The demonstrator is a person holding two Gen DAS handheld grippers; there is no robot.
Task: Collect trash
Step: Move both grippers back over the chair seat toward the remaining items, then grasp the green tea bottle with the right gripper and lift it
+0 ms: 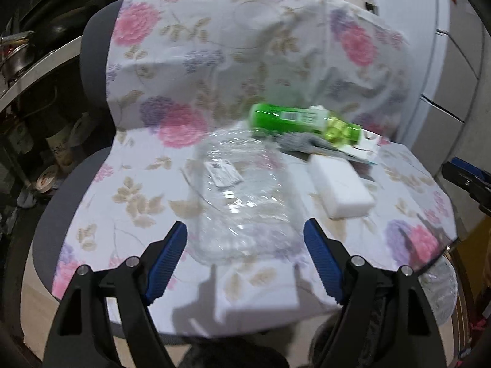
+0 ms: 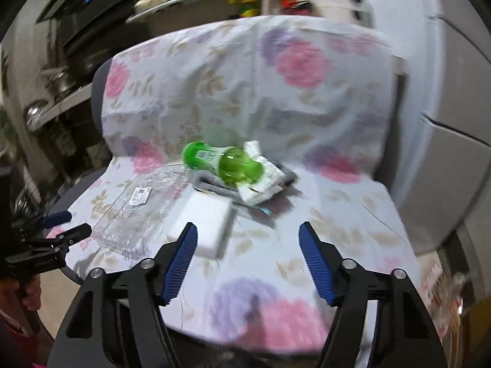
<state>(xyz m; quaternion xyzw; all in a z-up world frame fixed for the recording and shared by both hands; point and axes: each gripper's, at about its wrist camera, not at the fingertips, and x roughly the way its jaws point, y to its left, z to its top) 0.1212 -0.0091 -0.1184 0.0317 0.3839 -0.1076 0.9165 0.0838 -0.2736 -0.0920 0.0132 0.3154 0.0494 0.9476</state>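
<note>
Flowery cloth [image 1: 190,70] covers the chair so trash sits on top. Left gripper [image 1: 245,242] spreads wide around the clear crinkly plastic box [image 1: 242,199]; right gripper [image 2: 248,245] waits wide, empty.

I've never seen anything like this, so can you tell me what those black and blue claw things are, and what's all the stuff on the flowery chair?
The claws are grabbers a person holds, one per hand. Each carries a camera, giving two pictures of the same chair. The left gripper and right gripper are both open, holding nothing. On the flowery cloth lie pieces of trash: a clear plastic container, a white block, and a green bottle lying on its side atop some grey and white wrappers.
</note>
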